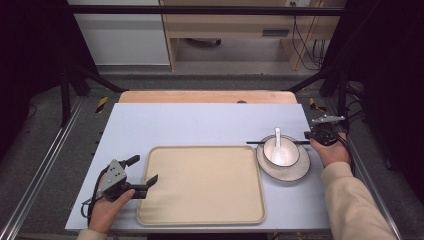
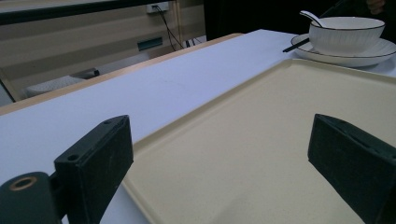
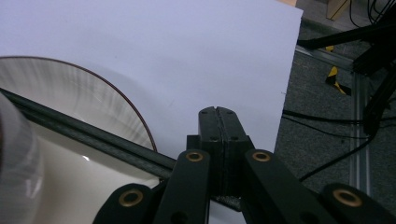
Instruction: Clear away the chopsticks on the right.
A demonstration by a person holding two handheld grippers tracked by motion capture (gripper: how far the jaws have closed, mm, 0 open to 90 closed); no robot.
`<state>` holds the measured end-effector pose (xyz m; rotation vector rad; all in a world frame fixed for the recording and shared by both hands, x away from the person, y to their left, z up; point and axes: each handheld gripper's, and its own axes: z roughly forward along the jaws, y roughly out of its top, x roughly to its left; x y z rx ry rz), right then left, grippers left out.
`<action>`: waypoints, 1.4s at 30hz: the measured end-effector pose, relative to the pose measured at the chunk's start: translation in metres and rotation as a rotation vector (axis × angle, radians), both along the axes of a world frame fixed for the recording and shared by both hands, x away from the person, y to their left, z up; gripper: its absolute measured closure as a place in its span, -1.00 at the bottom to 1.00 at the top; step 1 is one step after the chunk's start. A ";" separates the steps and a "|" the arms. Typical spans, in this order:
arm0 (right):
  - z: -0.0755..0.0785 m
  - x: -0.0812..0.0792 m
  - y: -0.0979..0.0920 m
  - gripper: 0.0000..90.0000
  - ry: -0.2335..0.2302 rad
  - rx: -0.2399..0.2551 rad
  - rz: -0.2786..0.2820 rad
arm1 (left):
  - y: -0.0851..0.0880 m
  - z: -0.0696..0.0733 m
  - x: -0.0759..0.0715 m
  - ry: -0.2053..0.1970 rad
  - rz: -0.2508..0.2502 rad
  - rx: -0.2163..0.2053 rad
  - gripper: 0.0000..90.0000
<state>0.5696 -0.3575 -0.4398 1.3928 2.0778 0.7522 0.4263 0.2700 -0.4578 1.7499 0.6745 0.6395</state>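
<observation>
Two claws are working over a pale blue counter (image 1: pixel 200 120). Left claw (image 1: pixel 145 175) is gaping wide, empty, straddling the corner of a flat beige plastic tray (image 1: pixel 200 185). Right claw (image 1: pixel 309 136) is pinching shut on a thin black chopstick (image 1: pixel 257 143) lying across a white ribbed bowl (image 1: pixel 281 151) holding a white spoon (image 1: pixel 277 137), on a white plate (image 1: pixel 300 167). Dragging the chopstick is likely risking tipping the bowl or flicking the spoon out.

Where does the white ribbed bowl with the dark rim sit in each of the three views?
High view: white ribbed bowl right of centre, on its saucer.
Left gripper view: upper right, beyond the beige tray.
Right gripper view: blurred at the left edge.
Shared landmark: black chopsticks lying across the saucer.
</observation>
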 end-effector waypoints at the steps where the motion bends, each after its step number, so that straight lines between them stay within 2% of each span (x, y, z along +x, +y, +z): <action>1: -0.001 0.001 0.000 1.00 0.008 -0.006 0.005 | 0.000 0.000 0.000 0.001 0.000 0.000 -0.86; 7: -0.003 -0.001 0.001 1.00 0.049 -0.050 0.013 | -0.001 0.000 0.000 0.003 -0.006 0.004 -0.85; 8: -0.002 -0.007 0.000 1.00 0.063 -0.052 0.017 | -0.002 -0.001 0.000 0.004 -0.010 0.005 -0.85; 9: -0.002 -0.007 0.000 1.00 0.063 -0.052 0.017 | -0.002 -0.001 0.000 0.004 -0.010 0.005 -0.85; 15: -0.003 -0.037 0.002 1.00 0.088 -0.032 0.022 | -0.003 -0.001 0.000 0.009 -0.017 0.007 -0.84; 17: -0.004 -0.042 0.002 1.00 0.090 -0.031 0.021 | -0.003 -0.001 0.000 0.010 -0.017 0.008 -0.84; 18: -0.002 -0.052 0.001 1.00 0.067 -0.026 0.022 | -0.004 -0.001 0.000 0.010 -0.016 0.005 -0.84; 20: 0.002 -0.060 0.002 0.93 0.024 -0.014 0.038 | -0.003 -0.001 0.000 0.010 -0.017 0.005 -0.84; 21: 0.004 -0.062 0.002 0.90 -0.004 -0.008 0.067 | -0.004 -0.002 0.000 0.011 -0.017 0.006 -0.84; 23: 0.005 -0.062 0.005 0.82 -0.028 0.025 0.126 | -0.004 -0.002 0.000 0.013 -0.016 0.008 -0.84; 24: 0.005 -0.062 0.005 0.82 -0.028 0.025 0.126 | -0.004 -0.002 0.000 0.013 -0.016 0.008 -0.84; 27: 0.000 -0.056 0.008 0.72 -0.020 0.032 0.184 | -0.004 -0.001 0.000 0.010 -0.018 0.009 -0.84; 33: -0.002 -0.053 0.007 0.74 -0.016 0.039 0.191 | -0.004 -0.003 0.000 0.016 -0.019 0.012 -0.84; 39: -0.005 -0.049 0.005 0.75 -0.005 0.067 0.196 | -0.004 -0.002 0.000 0.015 -0.021 0.013 -0.83; 42: -0.007 -0.048 0.006 0.75 0.013 0.065 0.201 | -0.004 -0.003 0.001 0.019 -0.021 0.017 -0.83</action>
